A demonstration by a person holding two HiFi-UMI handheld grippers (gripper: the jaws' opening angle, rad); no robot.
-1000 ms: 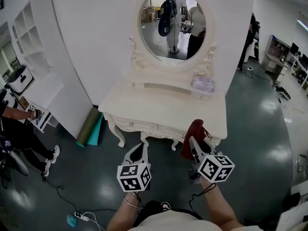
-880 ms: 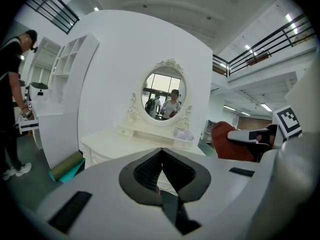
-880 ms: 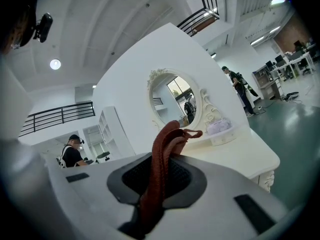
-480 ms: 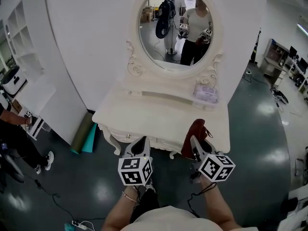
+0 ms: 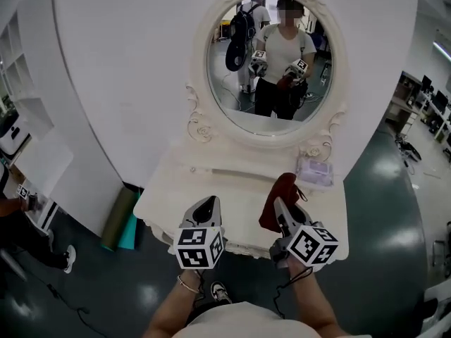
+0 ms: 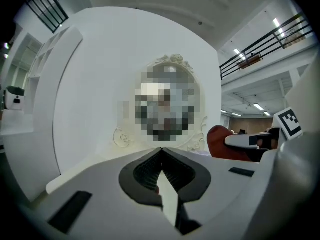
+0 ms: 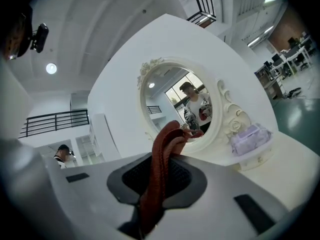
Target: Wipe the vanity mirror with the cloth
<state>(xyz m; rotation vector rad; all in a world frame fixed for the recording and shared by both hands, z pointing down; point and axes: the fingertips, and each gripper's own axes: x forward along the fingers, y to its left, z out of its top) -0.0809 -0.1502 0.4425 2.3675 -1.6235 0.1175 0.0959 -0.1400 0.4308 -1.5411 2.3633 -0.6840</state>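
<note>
An oval vanity mirror point(image 5: 270, 58) in an ornate white frame stands at the back of a white dressing table point(image 5: 239, 203); it also shows in the right gripper view point(image 7: 172, 101). My right gripper point(image 5: 280, 204) is shut on a dark red cloth point(image 5: 276, 197), which hangs folded from its jaws point(image 7: 161, 171) over the table's front right part. My left gripper point(image 5: 208, 204) hovers over the table's front edge, shut and empty point(image 6: 161, 151). From the left gripper view the red cloth point(image 6: 225, 144) appears to the right. Both grippers are well short of the mirror.
A pale purple packet point(image 5: 315, 170) lies on the table's raised back shelf at right, also seen from the right gripper point(image 7: 250, 133). White shelving point(image 5: 21, 97) stands at left, with rolled mats point(image 5: 120, 220) on the dark floor beside the table. A person point(image 5: 21, 224) is at far left.
The view has closed in on the table: both grippers now sit over its front edge instead of over the floor, and the mirror looms larger. The cloth stays held in the right gripper.
</note>
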